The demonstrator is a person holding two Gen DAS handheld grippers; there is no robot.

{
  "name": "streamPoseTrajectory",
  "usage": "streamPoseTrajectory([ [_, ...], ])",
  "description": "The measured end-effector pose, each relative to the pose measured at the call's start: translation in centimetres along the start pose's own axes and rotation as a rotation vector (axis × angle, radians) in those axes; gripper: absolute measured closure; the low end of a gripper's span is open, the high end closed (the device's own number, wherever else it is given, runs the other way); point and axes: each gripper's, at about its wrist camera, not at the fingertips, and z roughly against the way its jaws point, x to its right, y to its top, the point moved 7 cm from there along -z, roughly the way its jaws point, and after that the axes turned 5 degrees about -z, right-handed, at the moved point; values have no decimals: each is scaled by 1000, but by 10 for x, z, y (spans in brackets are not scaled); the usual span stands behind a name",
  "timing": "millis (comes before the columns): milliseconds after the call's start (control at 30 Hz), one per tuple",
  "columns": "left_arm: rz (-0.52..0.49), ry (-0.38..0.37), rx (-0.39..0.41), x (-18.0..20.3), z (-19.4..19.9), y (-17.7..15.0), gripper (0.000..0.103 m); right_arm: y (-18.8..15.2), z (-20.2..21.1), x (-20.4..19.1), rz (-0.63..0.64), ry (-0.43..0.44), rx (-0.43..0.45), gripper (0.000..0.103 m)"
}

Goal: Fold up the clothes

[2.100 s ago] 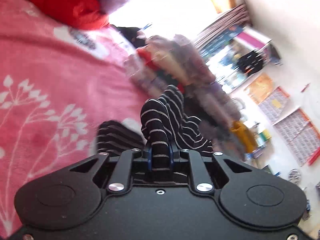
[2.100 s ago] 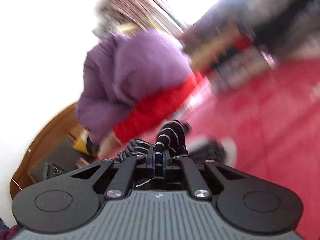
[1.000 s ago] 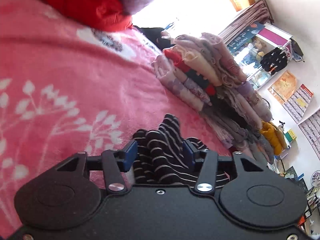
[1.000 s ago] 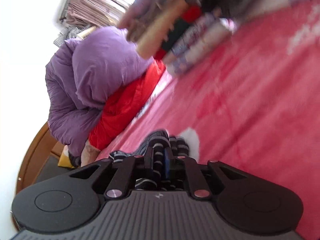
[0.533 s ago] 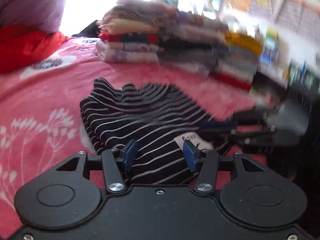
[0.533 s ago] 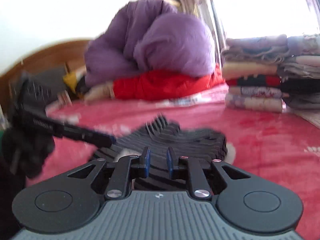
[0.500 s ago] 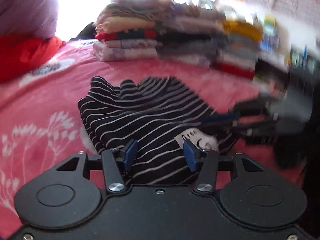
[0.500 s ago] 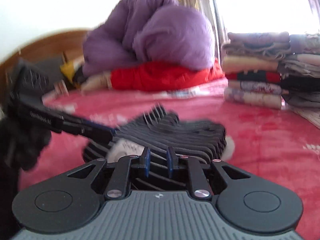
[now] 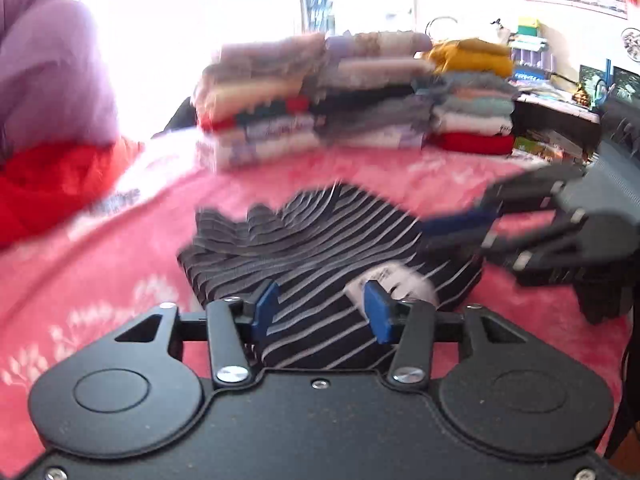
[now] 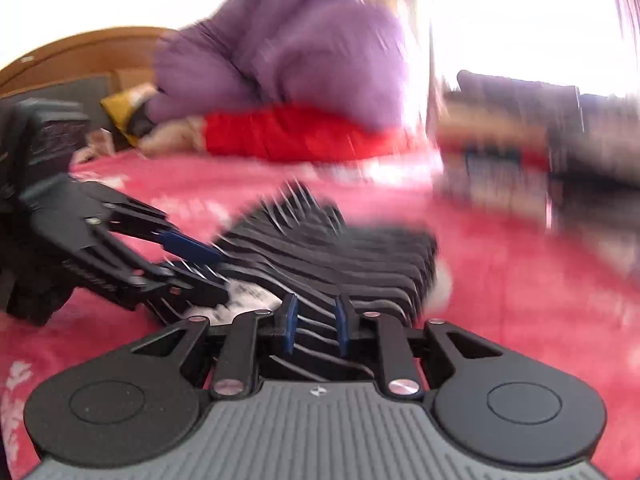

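Left gripper (image 9: 320, 310) is narrowing its parted jaws over the striped garment (image 9: 320, 240) without pinching; right gripper (image 10: 314, 322), at its three o'clock, is easing open, cloth between but released. The garment is lying folded on the pink blanket (image 9: 100, 248), stacked clothes (image 9: 352, 96) at twelve. It's looking soft, light and floppy; grip at folded edges.

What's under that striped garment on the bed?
The striped garment lies folded on a pink blanket; a white label shows on top. Anything beneath its folds is covered.
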Motion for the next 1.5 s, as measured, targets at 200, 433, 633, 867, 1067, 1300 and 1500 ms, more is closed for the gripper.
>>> streamPoseTrajectory([
  [200,-102,-9,-169,20,-27,-28,59,-20,-11,-16,53,9,-78,77],
  [433,47,9,52,-10,-8,12,58,-2,7,-3,-78,72,-11,72],
  [633,-4,17,54,-23,-49,20,48,20,-19,19,-6,18,-5,61],
  [867,-28,26,-68,-34,-73,-13,45,13,-70,64,-48,19,-65,54],
  [1067,-6,17,-88,-37,-82,-20,44,-6,-85,69,-99,37,-119,53],
  [1300,90,55,-52,-40,-65,-15,43,-6,-85,63,-91,-11,-138,51],
  [1500,549,85,85,-67,-15,-18,36,-1,-38,84,-470,-15,-62,19],
])
